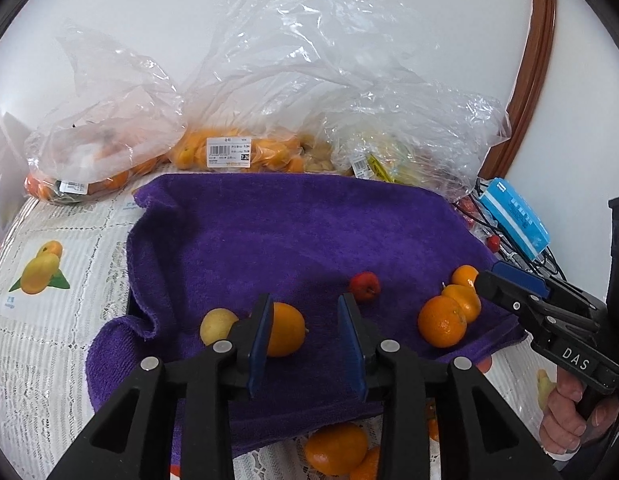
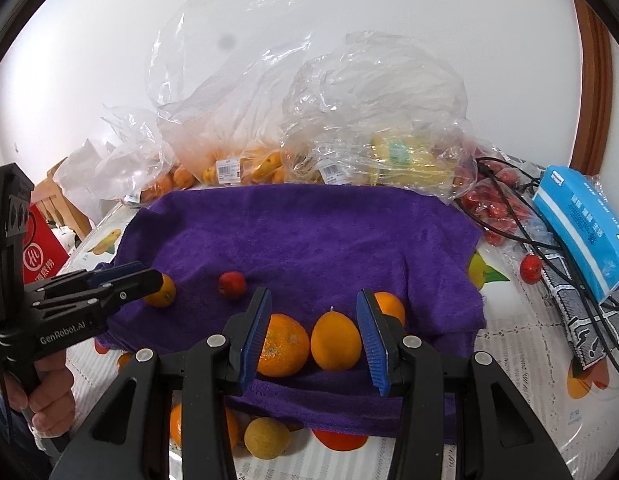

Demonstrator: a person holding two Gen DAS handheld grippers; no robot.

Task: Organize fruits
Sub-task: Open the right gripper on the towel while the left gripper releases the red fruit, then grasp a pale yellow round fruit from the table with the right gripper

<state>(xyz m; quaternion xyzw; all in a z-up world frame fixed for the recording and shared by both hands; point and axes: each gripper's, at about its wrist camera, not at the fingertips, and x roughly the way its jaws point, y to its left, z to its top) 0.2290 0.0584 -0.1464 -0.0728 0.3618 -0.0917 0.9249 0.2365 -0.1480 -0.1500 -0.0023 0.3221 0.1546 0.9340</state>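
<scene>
A purple towel [image 1: 293, 232] [image 2: 301, 236] lies on the table with loose fruit on it. In the left wrist view my left gripper [image 1: 307, 338] is open, with an orange [image 1: 284, 329] by its left finger, a yellow-green fruit [image 1: 217, 326] further left and a small red fruit [image 1: 364, 286] beyond. My right gripper [image 2: 313, 340] is open around a smooth orange fruit [image 2: 336, 340], between a rough orange [image 2: 283, 345] and another orange [image 2: 387, 307]. The same cluster [image 1: 443, 320] shows in the left wrist view beside the right gripper [image 1: 483, 284].
Clear plastic bags of fruit [image 1: 229, 152] [image 2: 269, 168] stand along the wall behind the towel. A blue tissue box [image 2: 585, 216], black cables [image 2: 549, 240] and small red fruits [image 2: 497, 208] lie at the right. More fruit [image 2: 267, 438] lies at the towel's front edge. A red box [image 2: 41, 256] is left.
</scene>
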